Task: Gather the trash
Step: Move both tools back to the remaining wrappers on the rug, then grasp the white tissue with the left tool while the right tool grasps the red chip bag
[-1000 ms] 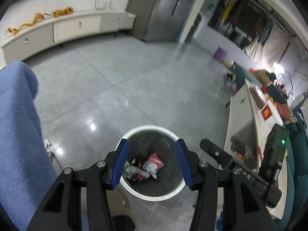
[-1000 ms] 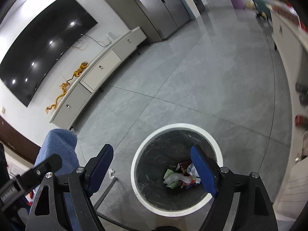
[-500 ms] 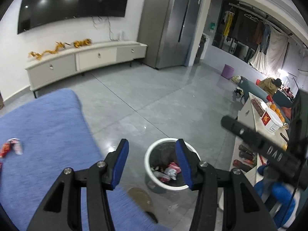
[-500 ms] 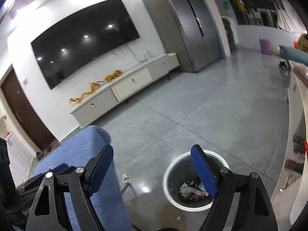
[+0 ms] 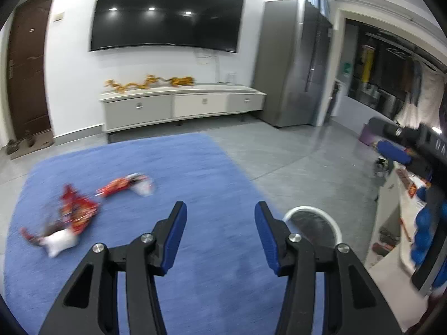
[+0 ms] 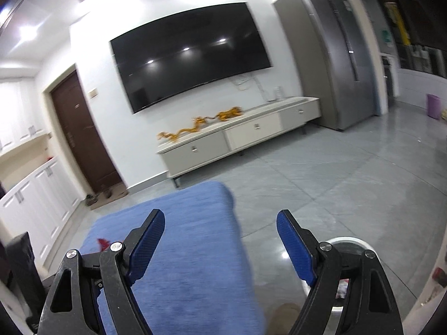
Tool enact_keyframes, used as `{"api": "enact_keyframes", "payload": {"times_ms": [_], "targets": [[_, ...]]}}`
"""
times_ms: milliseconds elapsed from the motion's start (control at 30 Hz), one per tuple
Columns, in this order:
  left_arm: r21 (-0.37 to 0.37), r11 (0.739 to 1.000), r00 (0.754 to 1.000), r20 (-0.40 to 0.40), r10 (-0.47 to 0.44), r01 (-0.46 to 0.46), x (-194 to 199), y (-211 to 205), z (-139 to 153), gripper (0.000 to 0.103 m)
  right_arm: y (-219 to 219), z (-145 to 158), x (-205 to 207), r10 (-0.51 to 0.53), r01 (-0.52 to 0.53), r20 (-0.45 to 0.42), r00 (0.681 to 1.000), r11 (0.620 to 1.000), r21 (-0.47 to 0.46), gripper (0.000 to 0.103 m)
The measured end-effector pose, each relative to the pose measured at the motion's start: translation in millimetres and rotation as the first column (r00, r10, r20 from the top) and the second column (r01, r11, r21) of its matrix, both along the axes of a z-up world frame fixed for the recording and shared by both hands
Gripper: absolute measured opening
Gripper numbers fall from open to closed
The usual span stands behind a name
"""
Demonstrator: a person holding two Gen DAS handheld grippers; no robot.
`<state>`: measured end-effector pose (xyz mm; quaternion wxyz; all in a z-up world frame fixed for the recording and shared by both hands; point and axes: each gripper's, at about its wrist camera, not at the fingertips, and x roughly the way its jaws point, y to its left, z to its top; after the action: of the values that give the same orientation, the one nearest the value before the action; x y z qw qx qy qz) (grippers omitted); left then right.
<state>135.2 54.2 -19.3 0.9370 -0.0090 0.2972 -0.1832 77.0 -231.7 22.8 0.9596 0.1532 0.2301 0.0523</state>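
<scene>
Room: living room as I see it, grey tiled floor (image 5: 293, 156), wall TV (image 5: 167, 14), low white cabinet (image 5: 181, 106) beneath it, steel fridge (image 5: 293, 64) to its right.
Rug: blue rug (image 5: 167, 173) fills the foreground in both my views.
Bin: white-rimmed trash bin (image 5: 313, 210) on the floor just off the rug's right edge, partly behind my right finger in each view; some litter visible inside from the right wrist.
Trash: red and white wrappers (image 5: 78, 209) scattered on the rug's left part, motion-blurred.
Left hand-held gripper (image 5: 220, 223): jaws apart, nothing between them, above the rug.
Right hand-held gripper (image 6: 220, 231): jaws wide apart, empty.
</scene>
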Motion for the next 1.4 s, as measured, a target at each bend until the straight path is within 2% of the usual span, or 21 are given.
{"api": "enact_keyframes", "payload": {"times_ms": [233,467,600,900,1000,1200,1300,1400], "targets": [[0.074,0.995,0.997,-0.025,0.072,-0.070,2,108,-38,0.049,65,-16,33,0.147,-0.148,-0.042,0.988,0.989,-0.026,0.080],[0.097,0.995,0.996,-0.073,0.042,-0.035,25,169,-58,0.048,122,-53,64,0.255,-0.262,-0.139,0.957,0.964,-0.036,0.080],[0.144,0.990,0.994,-0.109,0.014,0.002,47,178,-76,0.048,145,-69,75,0.297,-0.311,-0.182,0.937,0.949,-0.050,0.080],[0.160,0.986,0.988,-0.152,-0.020,0.045,80,181,-101,0.048,184,-92,100,0.365,-0.388,-0.245,0.898,0.920,-0.054,0.079],[0.127,0.991,0.980,-0.198,-0.023,0.049,88,185,-107,0.042,207,-93,106,0.404,-0.433,-0.252,0.879,0.898,-0.073,0.078],[0.048,0.998,0.974,-0.225,-0.025,0.037,93,198,-110,0.029,260,-98,117,0.489,-0.526,-0.266,0.831,0.846,-0.087,0.073],[0.034,0.999,0.973,-0.229,-0.031,0.040,92,200,-110,0.027,288,-103,127,0.535,-0.574,-0.283,0.796,0.816,-0.072,0.063],[0.036,0.998,0.973,-0.227,-0.033,0.042,91,200,-110,0.027,308,-110,135,0.553,-0.595,-0.293,0.780,0.801,-0.072,0.057]]}}
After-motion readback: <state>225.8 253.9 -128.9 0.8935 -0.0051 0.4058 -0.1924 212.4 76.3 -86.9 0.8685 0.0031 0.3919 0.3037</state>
